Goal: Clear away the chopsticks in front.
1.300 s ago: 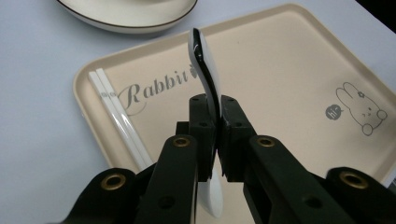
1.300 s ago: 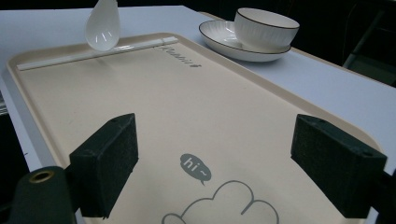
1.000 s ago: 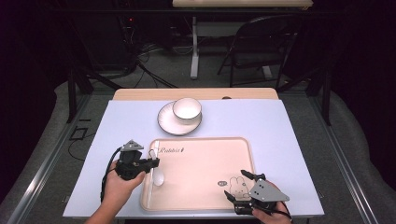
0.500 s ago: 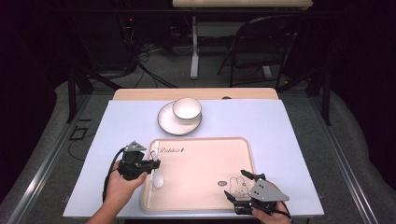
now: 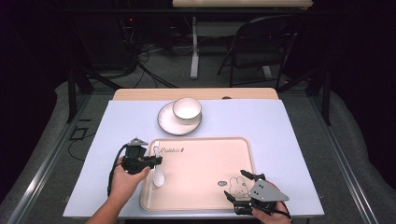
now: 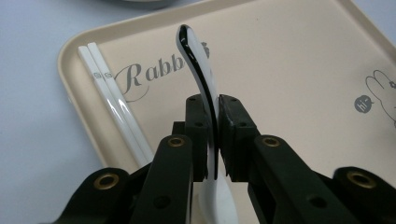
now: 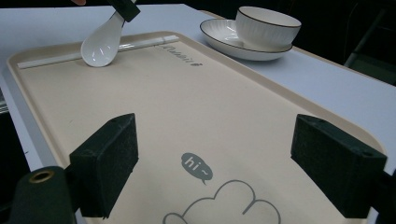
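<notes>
While left tongs [image 6: 212, 135] pinch spoon [image 6: 204, 88], apparently loosening, beside chopsticks [image 6: 116, 105], right tongs [image 7: 229, 163] wide.

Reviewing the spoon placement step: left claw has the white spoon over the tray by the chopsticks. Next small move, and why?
Probably lower it a touch further, then open. The left claw is shut on the spoon handle and its jaws have just been easing open. In the right claw view the spoon's bowl looks at or just above the tray, beside the chopsticks; contact is unclear.
</notes>
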Demonstrator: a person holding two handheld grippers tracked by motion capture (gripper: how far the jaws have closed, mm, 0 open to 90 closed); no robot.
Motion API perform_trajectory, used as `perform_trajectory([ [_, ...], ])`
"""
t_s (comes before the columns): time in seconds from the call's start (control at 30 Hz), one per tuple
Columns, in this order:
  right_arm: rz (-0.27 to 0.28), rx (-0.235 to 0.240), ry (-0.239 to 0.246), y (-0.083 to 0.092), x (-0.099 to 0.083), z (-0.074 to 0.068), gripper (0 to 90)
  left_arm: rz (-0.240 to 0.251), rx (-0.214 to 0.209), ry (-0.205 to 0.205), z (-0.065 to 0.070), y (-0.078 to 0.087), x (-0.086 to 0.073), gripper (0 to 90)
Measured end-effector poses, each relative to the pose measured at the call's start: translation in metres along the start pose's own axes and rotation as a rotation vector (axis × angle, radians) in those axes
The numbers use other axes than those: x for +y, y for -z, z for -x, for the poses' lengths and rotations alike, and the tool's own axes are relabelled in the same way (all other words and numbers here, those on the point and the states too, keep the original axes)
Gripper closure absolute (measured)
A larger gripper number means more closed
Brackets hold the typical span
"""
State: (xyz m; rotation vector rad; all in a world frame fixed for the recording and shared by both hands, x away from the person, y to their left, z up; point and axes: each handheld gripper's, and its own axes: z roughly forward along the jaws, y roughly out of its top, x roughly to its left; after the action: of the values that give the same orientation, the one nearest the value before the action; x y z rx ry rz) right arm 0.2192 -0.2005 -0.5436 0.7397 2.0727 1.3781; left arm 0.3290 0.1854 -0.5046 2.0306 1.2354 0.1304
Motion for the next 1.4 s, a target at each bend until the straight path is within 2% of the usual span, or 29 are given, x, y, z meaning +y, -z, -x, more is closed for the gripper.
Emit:
perform_trajectory([
  [0.3, -0.001, 0.003, 0.002, 0.0, 0.0, 0.0, 14.2, 0.004, -0.009, 0.051, -0.009, -0.013, 0.002, 79.2],
  [0.83, -0.002, 0.004, 0.0, -0.001, 0.0, 0.0, 14.2, 0.003, 0.013, 0.126, -0.023, -0.036, -0.001, 74.5],
  [1.17, -0.004, 0.006, -0.004, 0.0, 0.0, 0.0, 14.2, 0.007, 0.01, 0.156, -0.026, -0.047, -0.002, 73.6],
  [1.4, -0.005, 0.007, 0.0, 0.0, 0.0, 0.0, 14.2, 0.005, 0.022, 0.156, -0.026, -0.051, -0.002, 73.0],
])
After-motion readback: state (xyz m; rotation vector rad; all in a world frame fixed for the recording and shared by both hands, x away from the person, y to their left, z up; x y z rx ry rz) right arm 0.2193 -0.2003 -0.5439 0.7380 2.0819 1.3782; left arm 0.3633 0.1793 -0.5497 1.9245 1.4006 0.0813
